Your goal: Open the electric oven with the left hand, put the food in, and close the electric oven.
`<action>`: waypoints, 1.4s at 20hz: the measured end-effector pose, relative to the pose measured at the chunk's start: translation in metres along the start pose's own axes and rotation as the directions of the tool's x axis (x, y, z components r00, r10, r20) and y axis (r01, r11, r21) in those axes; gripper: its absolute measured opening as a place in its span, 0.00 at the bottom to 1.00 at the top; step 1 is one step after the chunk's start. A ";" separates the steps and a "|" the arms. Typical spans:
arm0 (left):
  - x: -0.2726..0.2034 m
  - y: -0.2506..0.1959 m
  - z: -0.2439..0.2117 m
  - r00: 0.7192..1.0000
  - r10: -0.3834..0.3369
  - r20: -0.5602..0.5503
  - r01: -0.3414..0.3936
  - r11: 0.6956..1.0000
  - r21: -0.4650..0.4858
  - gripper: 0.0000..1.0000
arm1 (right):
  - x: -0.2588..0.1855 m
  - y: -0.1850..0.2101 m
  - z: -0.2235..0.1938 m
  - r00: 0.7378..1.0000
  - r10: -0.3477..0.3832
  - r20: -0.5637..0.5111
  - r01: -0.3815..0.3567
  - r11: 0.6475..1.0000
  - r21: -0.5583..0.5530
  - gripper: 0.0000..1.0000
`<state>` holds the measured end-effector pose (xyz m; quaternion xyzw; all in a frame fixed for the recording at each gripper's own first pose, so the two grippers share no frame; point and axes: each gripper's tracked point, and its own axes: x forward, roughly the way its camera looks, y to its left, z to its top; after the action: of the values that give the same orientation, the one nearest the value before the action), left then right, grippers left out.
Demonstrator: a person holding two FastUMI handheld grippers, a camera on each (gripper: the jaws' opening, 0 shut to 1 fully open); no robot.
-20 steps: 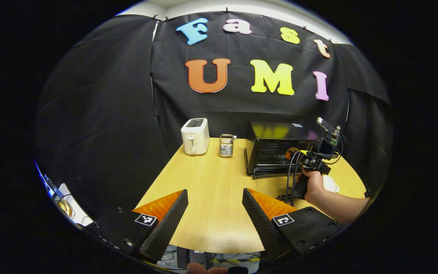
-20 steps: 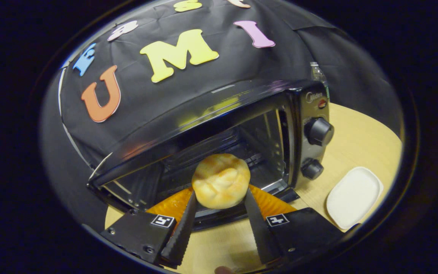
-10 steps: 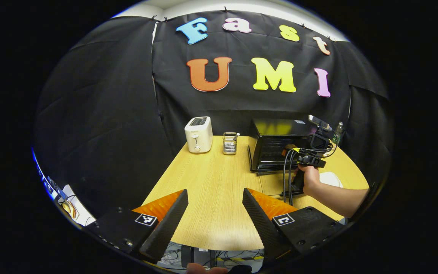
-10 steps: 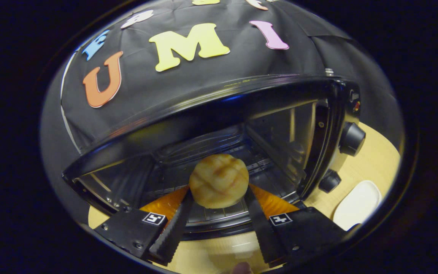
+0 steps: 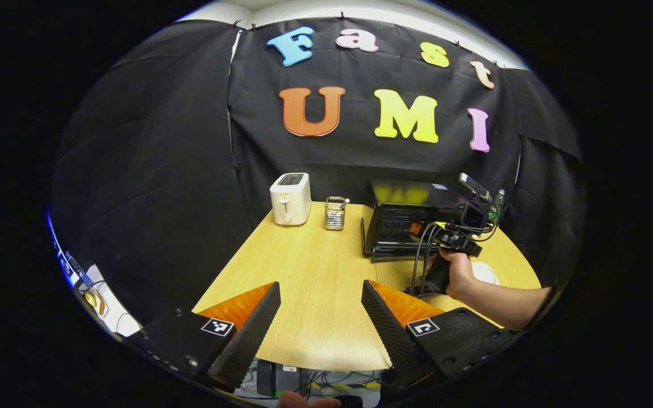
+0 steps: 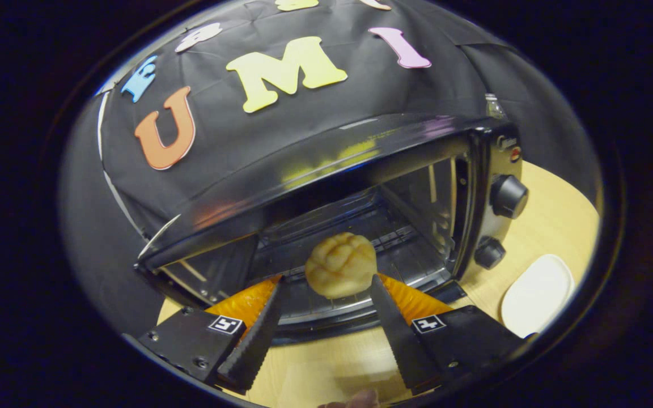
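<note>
Golden bun [image 6: 340,265] inside open oven [image 6: 360,187]

Wooden table [image 5: 315,283]: toaster [image 5: 290,198], wire holder [image 5: 335,213], oven [image 5: 400,218], white dish [image 6: 536,294].

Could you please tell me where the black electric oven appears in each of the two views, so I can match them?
Left gripper view: the black electric oven sits right of centre, far back on the wooden table, behind the right gripper.
Right gripper view: the oven spans the middle, door open, a round bread bun on its rack.
Shared landmark: the small white dish beside the oven.
</note>
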<state>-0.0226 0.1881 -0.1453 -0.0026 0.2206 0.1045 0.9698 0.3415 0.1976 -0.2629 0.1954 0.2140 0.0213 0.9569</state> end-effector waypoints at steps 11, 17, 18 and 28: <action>0.019 -0.063 -0.033 0.990 -0.138 -0.018 0.135 0.984 -0.116 0.93 | -0.180 -0.037 0.002 0.999 0.034 -0.042 -0.043 0.970 -0.241 0.94; 0.057 -0.115 -0.076 0.967 -0.217 -0.130 0.203 0.973 -0.114 0.94 | -0.246 -0.085 0.025 0.999 -0.051 -0.007 0.045 0.931 -0.363 0.96; 0.064 -0.125 -0.084 0.961 -0.230 -0.156 0.214 0.970 -0.113 0.94 | -0.254 -0.095 0.028 0.997 -0.076 -0.002 0.069 0.923 -0.378 0.96; 0.147 -0.223 -0.156 0.921 -0.270 -0.280 0.268 0.962 -0.046 0.94 | -0.295 -0.170 0.058 0.983 -0.180 0.043 0.178 0.863 -0.473 0.99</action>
<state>0.0857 -0.0083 -0.3579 -0.0513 0.3542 -0.0304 0.9332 0.0909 -0.0172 -0.1620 -0.0656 0.2208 -0.0154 0.9730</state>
